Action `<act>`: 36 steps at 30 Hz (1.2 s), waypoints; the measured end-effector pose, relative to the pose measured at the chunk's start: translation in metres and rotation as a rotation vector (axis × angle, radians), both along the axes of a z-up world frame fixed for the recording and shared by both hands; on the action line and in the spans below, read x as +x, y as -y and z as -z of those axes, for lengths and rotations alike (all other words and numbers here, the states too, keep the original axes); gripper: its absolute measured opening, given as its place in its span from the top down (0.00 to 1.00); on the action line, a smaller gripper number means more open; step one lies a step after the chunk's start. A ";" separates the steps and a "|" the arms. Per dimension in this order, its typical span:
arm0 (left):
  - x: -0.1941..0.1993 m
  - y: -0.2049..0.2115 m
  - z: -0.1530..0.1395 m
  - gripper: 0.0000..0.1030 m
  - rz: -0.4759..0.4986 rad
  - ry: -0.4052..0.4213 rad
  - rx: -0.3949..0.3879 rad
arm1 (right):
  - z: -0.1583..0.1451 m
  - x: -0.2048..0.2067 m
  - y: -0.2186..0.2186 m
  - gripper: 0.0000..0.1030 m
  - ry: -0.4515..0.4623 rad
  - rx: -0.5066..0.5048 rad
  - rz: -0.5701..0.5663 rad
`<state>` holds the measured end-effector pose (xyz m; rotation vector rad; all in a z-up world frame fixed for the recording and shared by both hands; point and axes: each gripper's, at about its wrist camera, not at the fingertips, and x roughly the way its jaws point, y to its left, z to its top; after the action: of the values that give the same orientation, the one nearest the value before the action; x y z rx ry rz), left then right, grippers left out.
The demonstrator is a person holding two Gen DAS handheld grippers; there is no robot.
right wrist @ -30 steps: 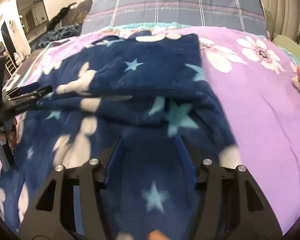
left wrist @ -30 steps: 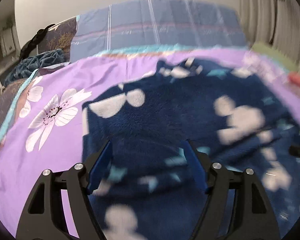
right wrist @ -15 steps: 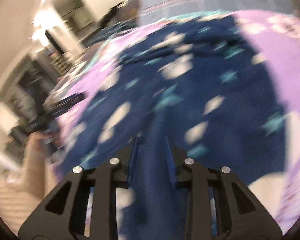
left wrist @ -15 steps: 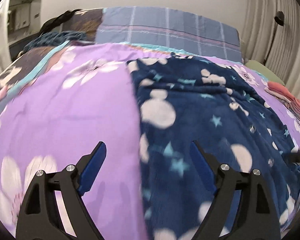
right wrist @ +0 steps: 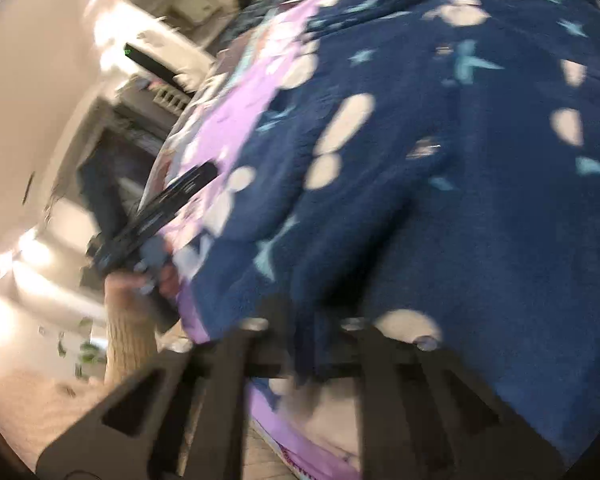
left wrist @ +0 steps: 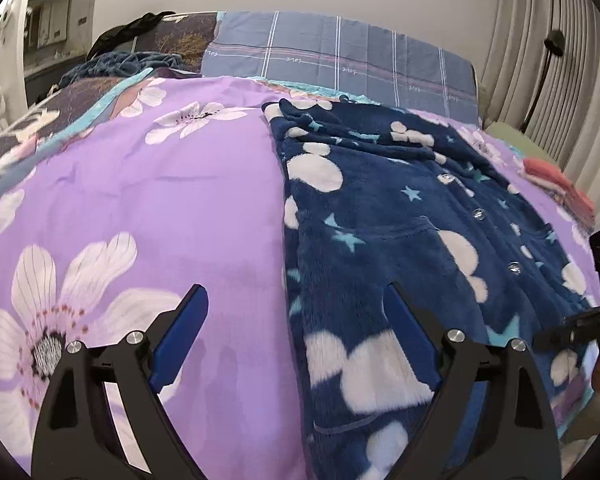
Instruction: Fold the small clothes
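Note:
A navy fleece garment (left wrist: 400,240) with white shapes, teal stars and a row of buttons lies spread on the purple flowered bedspread (left wrist: 160,208). My left gripper (left wrist: 296,308) is open and empty, just above the garment's left edge near the bed's front. In the blurred right wrist view the same garment (right wrist: 440,160) fills the frame. My right gripper (right wrist: 320,320) has its jaws narrowed on a fold of the garment's hem at the bed's front edge. It also shows at the right rim of the left wrist view (left wrist: 572,330).
A blue plaid pillow (left wrist: 340,60) lies at the head of the bed. Folded pink clothes (left wrist: 556,184) sit at the right edge. A dark blanket (left wrist: 116,64) is piled at the back left. The floor (right wrist: 28,392) lies below the bed's front edge.
The left gripper has let go of the garment and drawn back to the left, open. The right gripper has closed on the hem and swung down toward the bed's front edge.

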<state>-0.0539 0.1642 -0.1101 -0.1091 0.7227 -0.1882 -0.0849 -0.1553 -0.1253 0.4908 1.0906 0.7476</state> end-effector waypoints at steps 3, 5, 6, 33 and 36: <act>-0.008 -0.010 0.000 0.13 0.010 -0.017 -0.051 | -0.024 -0.022 0.027 0.95 0.070 0.003 0.050; -0.012 -0.016 0.003 0.13 0.024 -0.047 -0.114 | -0.028 -0.030 0.032 0.94 0.090 -0.030 0.048; -0.014 -0.018 0.004 0.13 0.039 -0.066 -0.152 | -0.025 -0.031 0.031 0.89 0.088 -0.063 0.056; -0.024 0.033 0.028 0.26 0.266 -0.268 -0.252 | 0.028 -0.033 0.161 0.57 -0.072 0.085 0.401; -0.029 0.023 0.029 0.32 0.252 -0.280 -0.281 | 0.031 -0.035 0.165 0.58 -0.078 0.096 0.394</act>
<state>-0.0825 0.1414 -0.1390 -0.3177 0.9859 -0.5235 -0.1198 -0.3204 -0.1566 0.7950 0.9920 0.4369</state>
